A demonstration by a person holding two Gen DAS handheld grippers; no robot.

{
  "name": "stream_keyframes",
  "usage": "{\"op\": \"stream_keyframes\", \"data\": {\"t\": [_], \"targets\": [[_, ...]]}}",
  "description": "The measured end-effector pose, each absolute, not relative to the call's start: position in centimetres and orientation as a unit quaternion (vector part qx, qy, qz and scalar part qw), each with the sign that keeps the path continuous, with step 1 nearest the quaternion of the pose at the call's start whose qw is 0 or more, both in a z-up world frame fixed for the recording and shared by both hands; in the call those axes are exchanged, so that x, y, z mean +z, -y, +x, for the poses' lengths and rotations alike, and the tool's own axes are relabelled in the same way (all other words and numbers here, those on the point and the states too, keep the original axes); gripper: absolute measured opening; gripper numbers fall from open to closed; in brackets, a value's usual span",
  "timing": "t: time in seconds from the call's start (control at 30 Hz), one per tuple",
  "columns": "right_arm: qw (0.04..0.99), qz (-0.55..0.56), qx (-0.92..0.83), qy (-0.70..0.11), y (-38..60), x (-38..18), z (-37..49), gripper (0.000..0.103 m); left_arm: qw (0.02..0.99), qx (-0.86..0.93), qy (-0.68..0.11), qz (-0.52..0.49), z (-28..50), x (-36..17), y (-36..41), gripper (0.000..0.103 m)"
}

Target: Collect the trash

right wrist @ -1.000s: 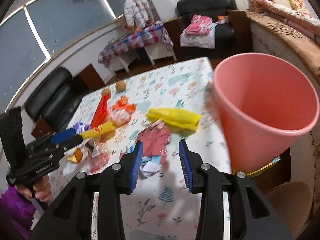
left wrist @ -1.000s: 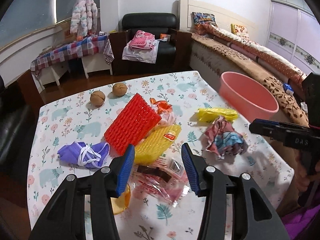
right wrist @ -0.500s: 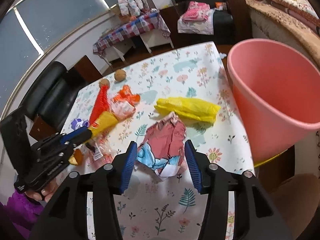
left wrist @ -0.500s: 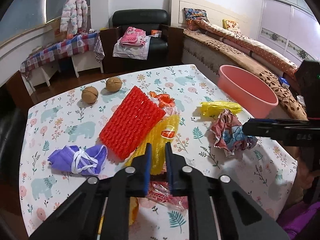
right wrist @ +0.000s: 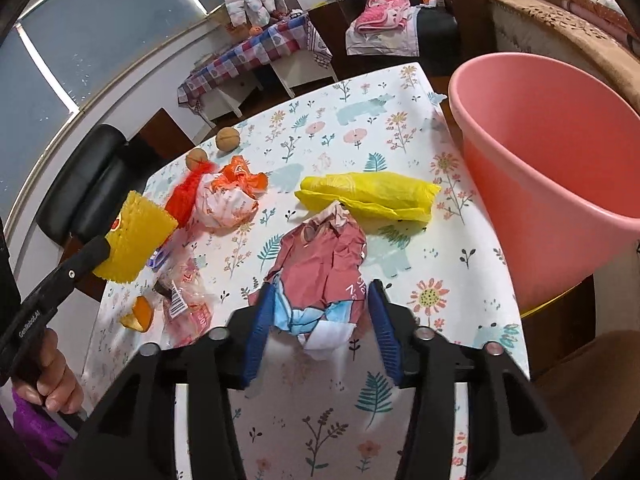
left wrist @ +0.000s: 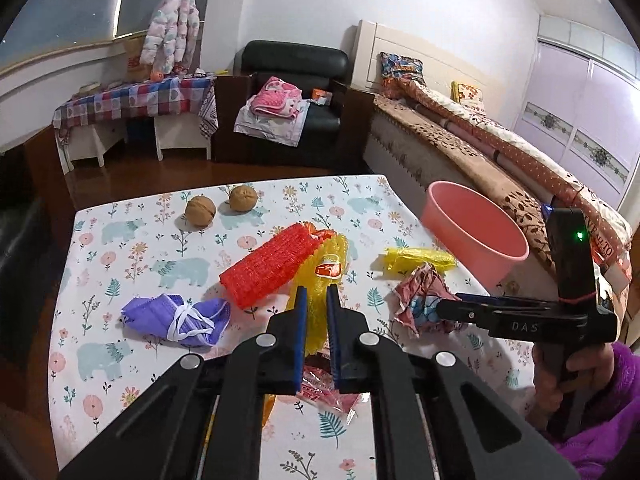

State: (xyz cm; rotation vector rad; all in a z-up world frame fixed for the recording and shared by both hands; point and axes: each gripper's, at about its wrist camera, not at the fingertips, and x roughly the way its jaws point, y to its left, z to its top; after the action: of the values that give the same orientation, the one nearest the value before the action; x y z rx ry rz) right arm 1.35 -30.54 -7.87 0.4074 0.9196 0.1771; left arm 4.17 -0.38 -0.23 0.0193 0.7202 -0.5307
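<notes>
Floral tablecloth (right wrist: 400,152); orange peel (right wrist: 138,316) only in right view.

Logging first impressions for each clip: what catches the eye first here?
The pink bin looms at the table's right edge. Bright litter covers the flowered cloth: a red foam net, a yellow bag. The left gripper pinches a yellow foam net; the right gripper straddles crumpled paper.

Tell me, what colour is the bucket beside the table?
Pink; the bucket shows best in the right wrist view.
</notes>
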Motion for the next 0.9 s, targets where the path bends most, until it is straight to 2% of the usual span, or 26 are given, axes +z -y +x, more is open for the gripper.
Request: {"op": "stream_keyframes", "data": {"t": [0.17,0.9], "targets": [[0.877,0.182,0.102,-0.433,30.5,-7.2,0.3,0.039,0.904,-0.249,-0.347,0.001,3.6,0.1,0.7,0.009],[0.914,0.178,0.101,-0.35,32.8,-3.3,-2.8,0.039,0.902,-0.259,-0.344,-0.042,3.7,1.6,4.9,0.009]]}}
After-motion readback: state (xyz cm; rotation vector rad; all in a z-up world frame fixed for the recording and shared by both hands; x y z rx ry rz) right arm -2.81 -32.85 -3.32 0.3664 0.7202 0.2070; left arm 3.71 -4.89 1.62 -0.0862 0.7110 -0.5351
